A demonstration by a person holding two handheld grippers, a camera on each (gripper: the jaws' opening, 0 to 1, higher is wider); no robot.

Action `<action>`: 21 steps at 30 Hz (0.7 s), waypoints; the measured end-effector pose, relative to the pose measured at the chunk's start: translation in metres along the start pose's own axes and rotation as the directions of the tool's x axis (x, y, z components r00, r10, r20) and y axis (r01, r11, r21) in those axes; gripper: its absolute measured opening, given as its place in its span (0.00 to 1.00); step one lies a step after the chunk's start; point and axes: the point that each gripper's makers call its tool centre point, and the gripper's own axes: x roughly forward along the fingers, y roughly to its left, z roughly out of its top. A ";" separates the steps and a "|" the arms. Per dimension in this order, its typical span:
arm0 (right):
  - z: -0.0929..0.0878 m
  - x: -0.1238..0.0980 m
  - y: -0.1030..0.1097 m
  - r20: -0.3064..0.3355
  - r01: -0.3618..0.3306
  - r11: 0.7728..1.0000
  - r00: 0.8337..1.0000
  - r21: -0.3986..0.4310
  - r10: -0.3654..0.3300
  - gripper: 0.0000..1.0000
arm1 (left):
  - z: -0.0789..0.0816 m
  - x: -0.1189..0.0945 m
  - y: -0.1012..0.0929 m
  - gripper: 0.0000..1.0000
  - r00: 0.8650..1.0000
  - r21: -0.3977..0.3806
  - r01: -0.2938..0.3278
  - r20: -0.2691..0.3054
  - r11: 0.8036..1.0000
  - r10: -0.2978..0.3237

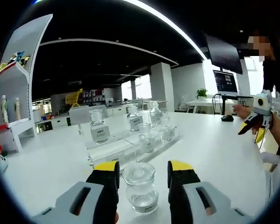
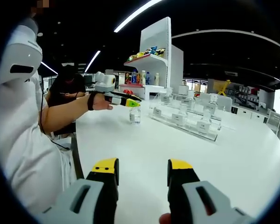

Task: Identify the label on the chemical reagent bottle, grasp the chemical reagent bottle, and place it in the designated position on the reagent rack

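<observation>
A small clear glass reagent bottle (image 1: 140, 189) with a round stopper and a white label stands on the white table (image 1: 210, 154), between the jaws of my left gripper (image 1: 143, 167). The jaws are open, with small gaps on both sides of the glass. In the right gripper view the left gripper (image 2: 129, 102) hovers just above that bottle (image 2: 135, 115). Beyond it stands a clear stepped reagent rack (image 1: 113, 151) holding several labelled bottles (image 1: 99, 132), also seen as the rack (image 2: 189, 127). My right gripper (image 2: 143, 168) is open over bare table, and appears far right (image 1: 254, 128).
A white shelf unit (image 2: 155, 51) with colourful items stands at the table's far end, also seen as the shelf (image 1: 16, 93). A monitor (image 1: 225, 81) and a mouse (image 1: 227, 118) sit at the back right. Another person (image 2: 67, 88) sits behind the table.
</observation>
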 end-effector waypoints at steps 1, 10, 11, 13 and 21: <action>0.000 0.000 0.000 0.000 0.000 1.000 1.000 -0.001 0.000 0.40 | 0.000 0.000 0.000 0.41 1.000 -0.002 -0.002 0.002 1.000 0.002; 0.001 -0.003 -0.001 0.008 0.004 1.000 1.000 -0.001 -0.004 0.40 | 0.001 0.001 0.000 0.40 1.000 -0.017 -0.007 0.015 1.000 0.007; 0.000 -0.003 -0.001 0.007 0.005 1.000 1.000 -0.001 -0.005 0.40 | 0.001 0.002 0.000 0.40 1.000 -0.021 -0.007 0.016 1.000 0.007; 0.000 -0.003 -0.001 0.005 0.008 1.000 1.000 -0.003 -0.008 0.40 | 0.001 0.002 -0.001 0.40 1.000 -0.020 -0.008 0.017 1.000 0.009; 0.001 -0.001 0.000 0.007 0.000 1.000 1.000 -0.003 0.000 0.40 | -0.004 0.002 0.001 0.38 1.000 -0.024 -0.015 0.011 1.000 0.015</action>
